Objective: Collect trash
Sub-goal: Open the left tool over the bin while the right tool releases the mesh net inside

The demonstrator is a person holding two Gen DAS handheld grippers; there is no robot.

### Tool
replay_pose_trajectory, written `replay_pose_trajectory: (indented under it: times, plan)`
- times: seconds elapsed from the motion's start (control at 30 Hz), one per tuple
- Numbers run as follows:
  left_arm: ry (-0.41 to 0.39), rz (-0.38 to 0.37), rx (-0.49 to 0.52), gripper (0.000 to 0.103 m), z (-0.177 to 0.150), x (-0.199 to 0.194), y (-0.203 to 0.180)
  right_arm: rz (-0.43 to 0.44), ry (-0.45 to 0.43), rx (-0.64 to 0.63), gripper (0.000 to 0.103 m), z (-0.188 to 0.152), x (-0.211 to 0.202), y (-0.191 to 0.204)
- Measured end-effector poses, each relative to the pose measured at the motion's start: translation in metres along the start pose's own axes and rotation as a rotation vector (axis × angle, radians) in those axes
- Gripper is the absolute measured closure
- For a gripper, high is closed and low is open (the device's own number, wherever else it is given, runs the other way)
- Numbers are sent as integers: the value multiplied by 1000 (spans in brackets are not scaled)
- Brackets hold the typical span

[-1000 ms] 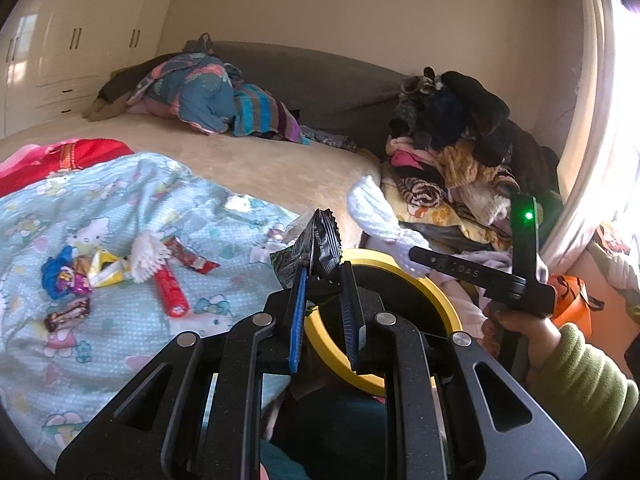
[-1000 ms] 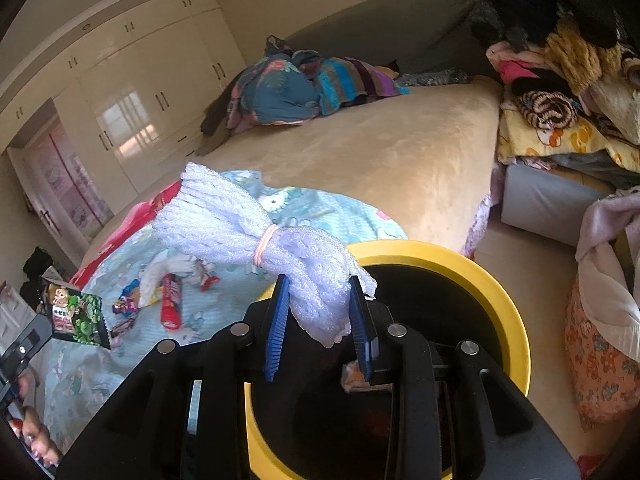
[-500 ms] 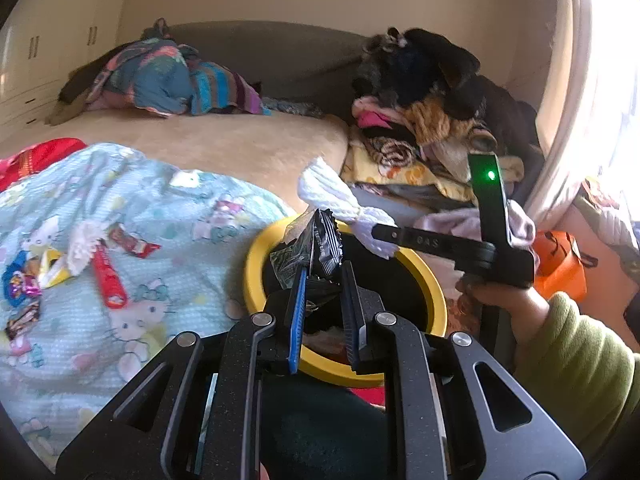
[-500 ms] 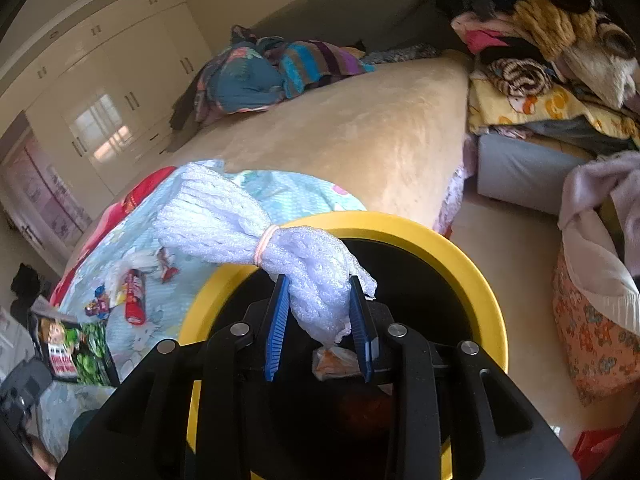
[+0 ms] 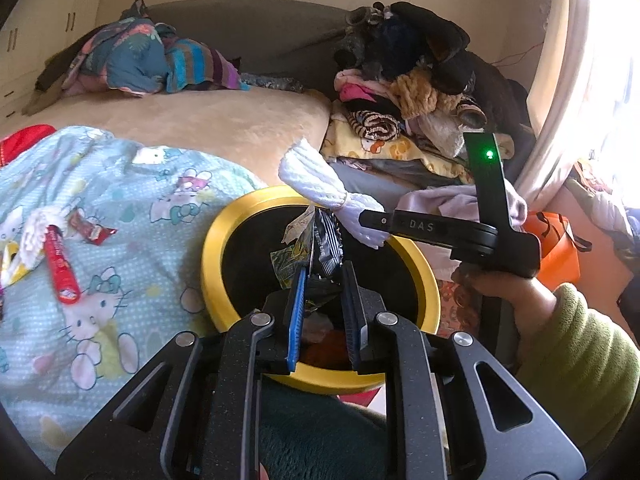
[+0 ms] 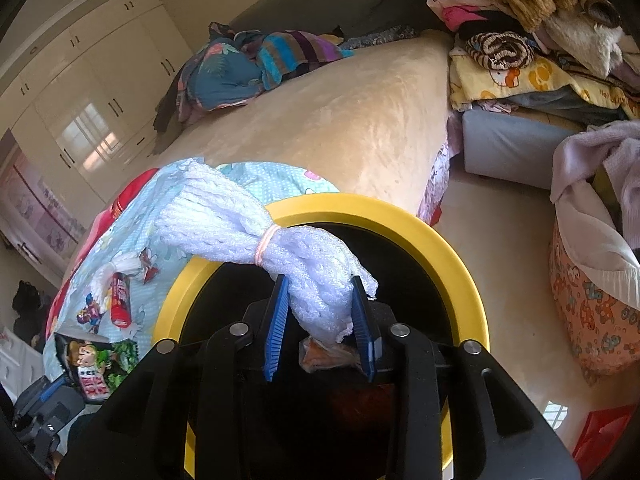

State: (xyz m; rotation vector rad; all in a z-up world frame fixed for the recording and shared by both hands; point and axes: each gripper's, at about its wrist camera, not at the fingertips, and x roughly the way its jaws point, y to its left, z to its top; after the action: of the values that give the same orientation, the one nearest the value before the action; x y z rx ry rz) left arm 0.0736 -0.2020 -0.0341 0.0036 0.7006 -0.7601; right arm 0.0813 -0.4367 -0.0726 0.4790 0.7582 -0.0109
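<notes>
While opening, right claw [image 6: 320,312] brackets foam netting [image 6: 256,236] — above bin [image 6: 460,264].

My left-wrist camera looks forward and down along my left tongs [image 5: 322,280], close above the round yellow-rimmed black bin [image 5: 212,248], with the beige bed [image 5: 200,120] to its left. My right-wrist camera looks more steeply down past my right tongs [image 6: 320,304] into the same bin [image 6: 460,264]. Both views share the bin, the bed and the piled clothes [image 5: 408,92] beyond.
</notes>
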Motion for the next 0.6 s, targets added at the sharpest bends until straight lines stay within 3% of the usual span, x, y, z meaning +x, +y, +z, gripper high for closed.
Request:
replay_pose_trajectory:
  times: [0.07,0.1,0.13,0.17,0.2,0.27,0.33,0.6]
  plan:
    - [2,-3,0,83,2,6,1,13,4,16,63,2,-1,-4]
    - [-2,-2,-4,62,2,7,2,11,-4,29,57,2,-2,-6]
    - [-14,3,-14,51,2,7,4,7,-11,37,50,3,-4,-8]
    - [-23,7,-18,30,1,5,5,1,-16,43,47,4,-5,-9]
    - [-31,12,-20,26,0,4,6,0,-18,46,46,5,-6,-10]
    - [-39,27,-25,22,0,1,9,-17,-29,44,39,6,-9,-9]
    - [-49,48,-33,11,0,-4,12,-22,-36,33,37,6,-10,-5]
    - [-111,131,-79,11,3,-33,29,-4,-84,-42,27,9,-21,25]
